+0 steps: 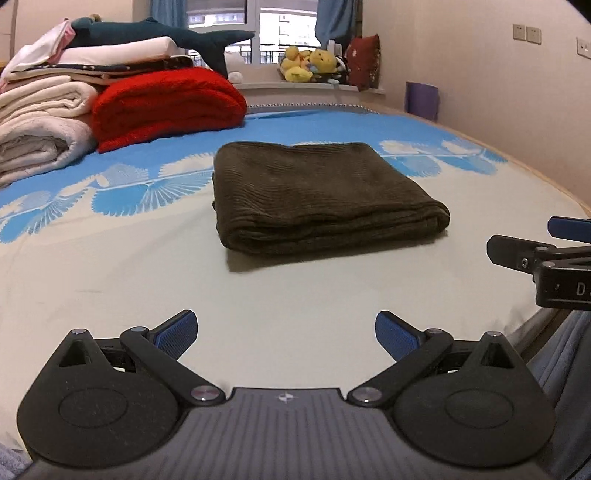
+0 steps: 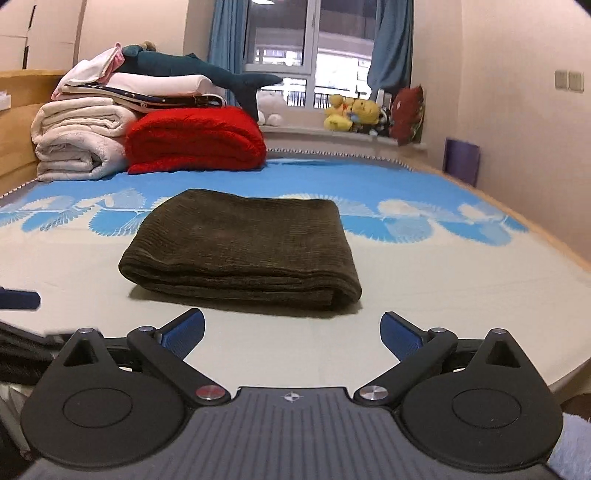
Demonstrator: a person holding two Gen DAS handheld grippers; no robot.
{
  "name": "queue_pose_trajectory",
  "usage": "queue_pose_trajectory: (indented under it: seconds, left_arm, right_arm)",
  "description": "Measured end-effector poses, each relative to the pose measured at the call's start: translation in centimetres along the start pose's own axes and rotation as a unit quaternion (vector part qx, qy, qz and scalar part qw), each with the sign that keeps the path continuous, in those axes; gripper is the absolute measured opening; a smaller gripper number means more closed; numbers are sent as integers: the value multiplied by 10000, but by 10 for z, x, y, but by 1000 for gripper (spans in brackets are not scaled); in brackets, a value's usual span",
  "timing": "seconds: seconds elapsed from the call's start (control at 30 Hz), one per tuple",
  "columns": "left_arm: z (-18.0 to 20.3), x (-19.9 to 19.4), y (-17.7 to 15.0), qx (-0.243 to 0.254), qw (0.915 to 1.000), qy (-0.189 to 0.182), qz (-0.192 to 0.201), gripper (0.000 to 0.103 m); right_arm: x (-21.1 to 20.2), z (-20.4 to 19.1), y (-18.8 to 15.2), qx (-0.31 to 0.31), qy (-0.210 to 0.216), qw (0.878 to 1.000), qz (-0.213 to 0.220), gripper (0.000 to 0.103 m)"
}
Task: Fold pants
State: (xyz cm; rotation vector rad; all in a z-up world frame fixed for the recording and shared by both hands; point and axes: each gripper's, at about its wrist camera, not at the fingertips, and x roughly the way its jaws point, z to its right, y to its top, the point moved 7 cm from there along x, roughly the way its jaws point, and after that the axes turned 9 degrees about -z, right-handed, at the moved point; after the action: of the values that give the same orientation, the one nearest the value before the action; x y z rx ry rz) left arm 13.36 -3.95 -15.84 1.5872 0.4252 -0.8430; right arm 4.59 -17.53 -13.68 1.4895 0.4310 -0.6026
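Note:
The dark brown corduroy pants (image 1: 317,195) lie folded into a compact rectangle on the bed (image 1: 110,280), with the thick fold edge facing me. They also show in the right wrist view (image 2: 243,247). My left gripper (image 1: 286,334) is open and empty, hovering over the bed well short of the pants. My right gripper (image 2: 291,334) is open and empty, just short of the pants' near edge. The right gripper also shows at the right edge of the left wrist view (image 1: 546,254).
A red blanket (image 1: 166,103) and stacked white bedding (image 1: 40,122) with a shark plush (image 1: 155,35) sit at the bed's far left. Plush toys (image 1: 310,64) line the window sill. A purple bin (image 1: 421,99) stands by the right wall. The bed's edge runs along the right.

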Motion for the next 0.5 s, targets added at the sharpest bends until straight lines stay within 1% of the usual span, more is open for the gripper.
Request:
queue_pose_trajectory:
  seconds: [0.1, 0.27, 0.43, 0.5]
  left_arm:
    - [-6, 1, 1, -134, 9999, 30, 36, 103]
    - [-21, 8, 4, -566, 9983, 79, -122, 103]
    - [-23, 10, 5, -612, 9978, 183, -166, 103]
    - [-22, 10, 5, -604, 9979, 161, -175, 103]
  right_arm:
    - [-1, -1, -5, 65, 34, 10000, -50, 101]
    - [-2, -2, -8, 138, -19, 9999, -69, 101]
    - [-1, -4, -10, 118, -30, 9999, -78, 101]
    - [-2, -4, -10, 116, -45, 9999, -64, 101]
